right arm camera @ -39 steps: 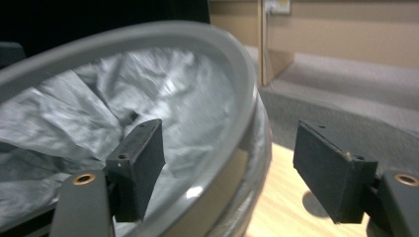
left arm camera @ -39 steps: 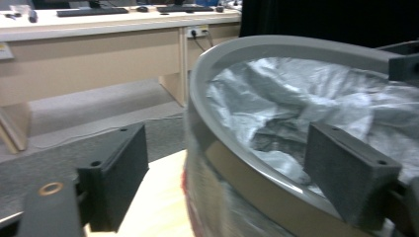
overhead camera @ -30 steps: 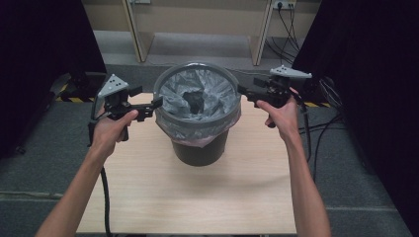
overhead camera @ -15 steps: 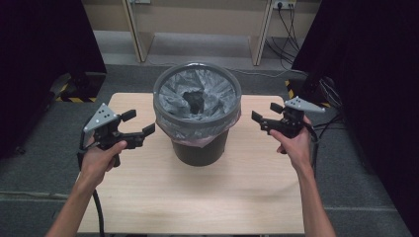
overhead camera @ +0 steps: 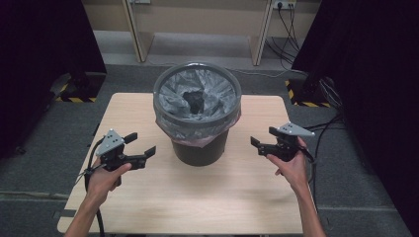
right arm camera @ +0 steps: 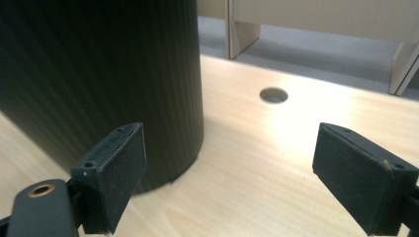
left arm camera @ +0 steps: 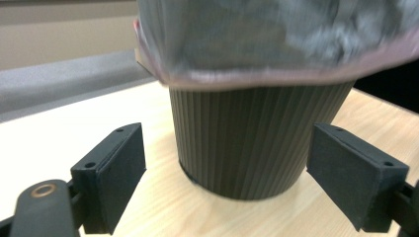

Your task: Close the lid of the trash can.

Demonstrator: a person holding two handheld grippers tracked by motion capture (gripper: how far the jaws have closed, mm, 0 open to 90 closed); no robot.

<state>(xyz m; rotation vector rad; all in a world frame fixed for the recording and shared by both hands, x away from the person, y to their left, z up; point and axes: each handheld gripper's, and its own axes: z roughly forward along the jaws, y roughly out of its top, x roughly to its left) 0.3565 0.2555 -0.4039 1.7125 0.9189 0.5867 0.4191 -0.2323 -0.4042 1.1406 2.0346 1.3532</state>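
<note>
On the far half of the pale wooden table [overhead camera: 197, 197], at its middle, stands the dark ribbed plastic bin [overhead camera: 200, 148], upright and lined with a grey crinkled plastic bag [overhead camera: 197, 94] whose edge is folded down over the rim in a pinkish hem. To the left of the bin, near the table's left edge, the left gripper [overhead camera: 141, 147] is held low over the wood in the person's left hand [overhead camera: 101, 177], its jaws spread wide and pointed at the bin with nothing between them; in the left gripper view the ribbed wall and the bag's overhang fill the space ahead of the two black pads [left arm camera: 118, 177]. To the right of the bin, apart from it, the right gripper [overhead camera: 257, 144] is gripped by the right hand [overhead camera: 291, 165], its jaws having just opened further and standing wide with nothing in them. The right gripper view shows the bin's wall close beside one pad [right arm camera: 121, 173] and a round cable hole [right arm camera: 273, 95] in the tabletop farther off.
</note>
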